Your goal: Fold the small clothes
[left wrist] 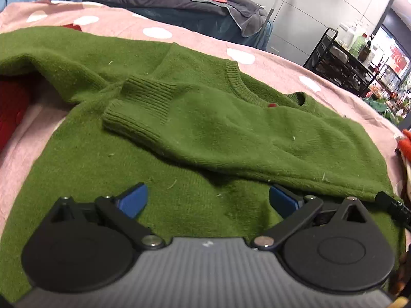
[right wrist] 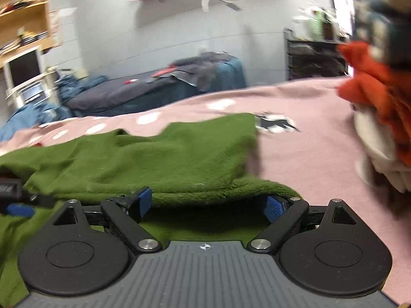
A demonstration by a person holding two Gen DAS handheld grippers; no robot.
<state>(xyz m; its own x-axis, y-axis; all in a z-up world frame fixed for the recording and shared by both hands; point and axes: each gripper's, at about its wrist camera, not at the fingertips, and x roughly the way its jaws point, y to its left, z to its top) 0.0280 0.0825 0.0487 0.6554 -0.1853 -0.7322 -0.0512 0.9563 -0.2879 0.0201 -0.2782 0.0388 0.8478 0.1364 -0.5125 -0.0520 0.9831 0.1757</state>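
On pink dotted bedspread (left wrist: 269,61), green sweater (left wrist: 205,128).

The left black two-finger gripper with blue pads (left wrist: 208,199) sat low in the frame, its jaws spread wide and holding nothing. The right black gripper with blue pads (right wrist: 208,202) was likewise parted, its fingertips (right wrist: 143,200) tucked under a fabric edge.
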